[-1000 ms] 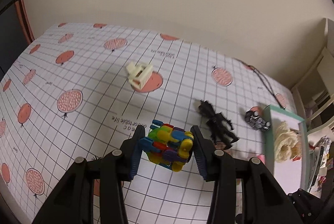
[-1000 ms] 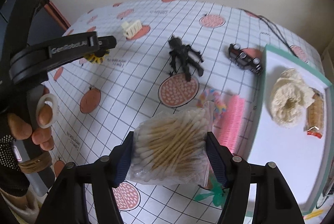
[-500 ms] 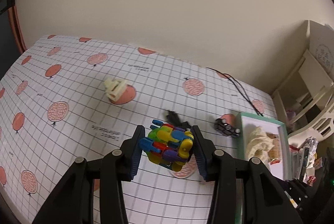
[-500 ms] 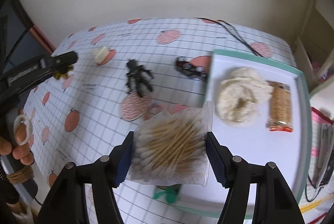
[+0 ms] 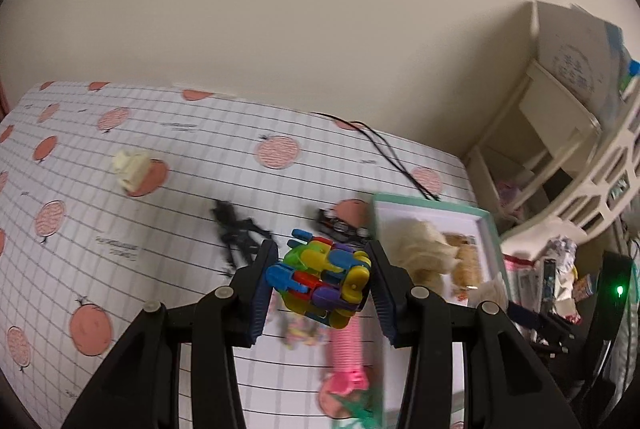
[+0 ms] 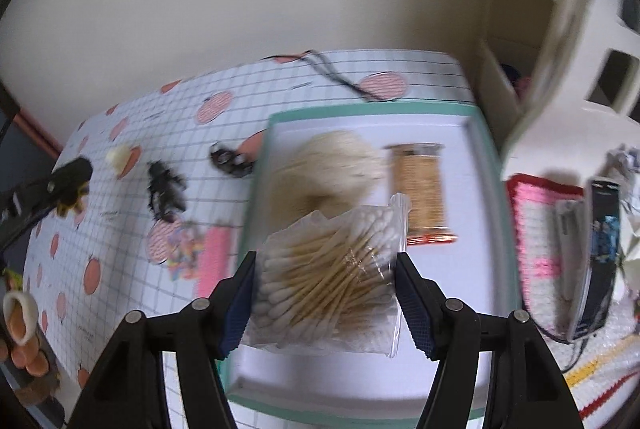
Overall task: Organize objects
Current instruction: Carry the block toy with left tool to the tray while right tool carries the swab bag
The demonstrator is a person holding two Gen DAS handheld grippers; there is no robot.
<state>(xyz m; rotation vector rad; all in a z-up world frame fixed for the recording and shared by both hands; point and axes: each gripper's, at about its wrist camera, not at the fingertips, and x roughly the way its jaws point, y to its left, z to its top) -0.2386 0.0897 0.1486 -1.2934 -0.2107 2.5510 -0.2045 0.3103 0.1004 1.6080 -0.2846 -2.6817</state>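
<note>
My right gripper [image 6: 325, 281] is clenched on a clear bag of cotton swabs [image 6: 328, 285], both pads pressed into its sides, and I hold it above the near part of the teal-rimmed tray [image 6: 494, 165]. Just ahead of the bag on the tray floor lie a pale fluffy ring [image 6: 324, 169] and, to its right, a wrapped biscuit packet [image 6: 422, 189]. The patch directly under the bag looks bare, so I judge this as the carry-and-place step for the swabs. The next move, as I read it, is to lower the bag onto that bare patch and spread the pads only once it rests flat, keeping clear of the ring and the packet.

My left gripper [image 5: 320, 283] is clamped on a multicoloured block toy [image 5: 324, 281], held up off the patterned tablecloth [image 5: 180, 229]. The tray sits ahead and to the right of it, so it needs a swing right once the right gripper is out of the way.

Further out on the cloth, ahead and left of my left gripper, lie a black figure [image 5: 236, 233] and a cream clip [image 5: 130, 169]; a small dark toy car [image 5: 340, 225] is just beside the tray's left rim. Below the toy lie a pink comb [image 5: 346, 345] and something pastel, blurred.
</note>
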